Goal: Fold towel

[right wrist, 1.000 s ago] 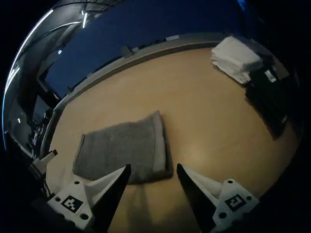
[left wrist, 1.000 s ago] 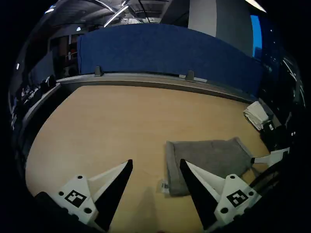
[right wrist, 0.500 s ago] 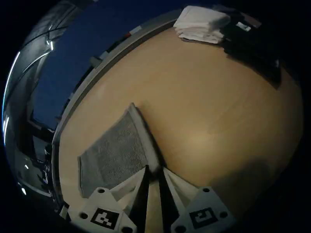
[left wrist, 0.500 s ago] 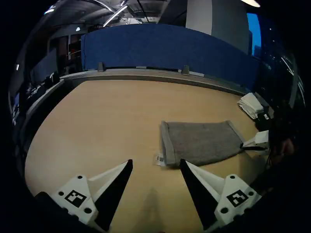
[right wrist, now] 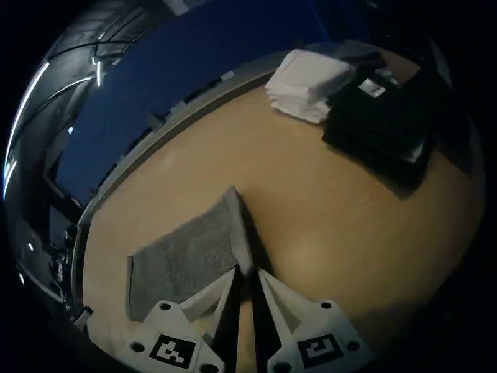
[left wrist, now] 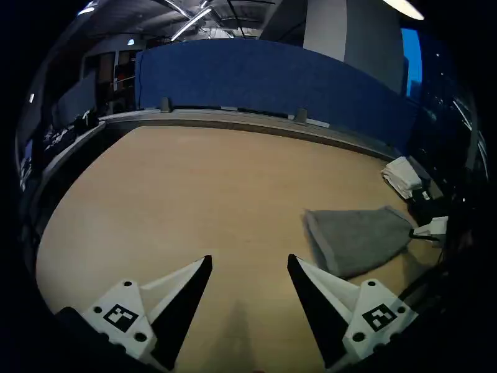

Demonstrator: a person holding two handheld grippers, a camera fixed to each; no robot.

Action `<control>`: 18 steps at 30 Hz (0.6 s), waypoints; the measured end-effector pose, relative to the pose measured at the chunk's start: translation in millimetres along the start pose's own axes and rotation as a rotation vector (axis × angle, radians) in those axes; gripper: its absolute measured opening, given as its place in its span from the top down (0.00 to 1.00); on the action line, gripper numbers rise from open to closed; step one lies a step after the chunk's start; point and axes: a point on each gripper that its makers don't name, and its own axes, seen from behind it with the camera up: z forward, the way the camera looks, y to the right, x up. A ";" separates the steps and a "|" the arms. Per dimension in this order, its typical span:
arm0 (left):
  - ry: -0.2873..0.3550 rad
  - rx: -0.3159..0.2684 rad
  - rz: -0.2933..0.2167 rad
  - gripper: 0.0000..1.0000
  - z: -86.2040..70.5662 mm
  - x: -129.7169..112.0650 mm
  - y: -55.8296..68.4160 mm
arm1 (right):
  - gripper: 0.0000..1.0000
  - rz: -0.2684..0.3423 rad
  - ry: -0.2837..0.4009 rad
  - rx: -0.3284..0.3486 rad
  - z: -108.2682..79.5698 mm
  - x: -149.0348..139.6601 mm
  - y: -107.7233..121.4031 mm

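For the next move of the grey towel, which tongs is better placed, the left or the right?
Right, probably. The right tongs are closed on the near edge of the grey towel, while the left tongs stand open over bare table, with the towel off to their side.

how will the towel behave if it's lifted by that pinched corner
Probably floppy: the towel bunches to a point where the right gripper pinches it. Likely light, being thin cloth. Its folded layers may sag open, as one corner alone is held.
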 end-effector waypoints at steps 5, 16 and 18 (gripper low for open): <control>0.004 -0.018 0.015 0.10 5.8 2.0 13.6 | 0.90 -0.054 0.065 0.007 -22.8 29.6 6.2; 0.000 -0.036 -0.005 0.10 6.7 -9.9 26.8 | 0.90 -0.484 0.137 0.090 -51.7 43.1 -71.1; 0.000 -0.030 -0.013 0.10 5.6 -12.0 23.0 | 0.91 -0.543 0.134 0.127 -51.4 37.1 -94.8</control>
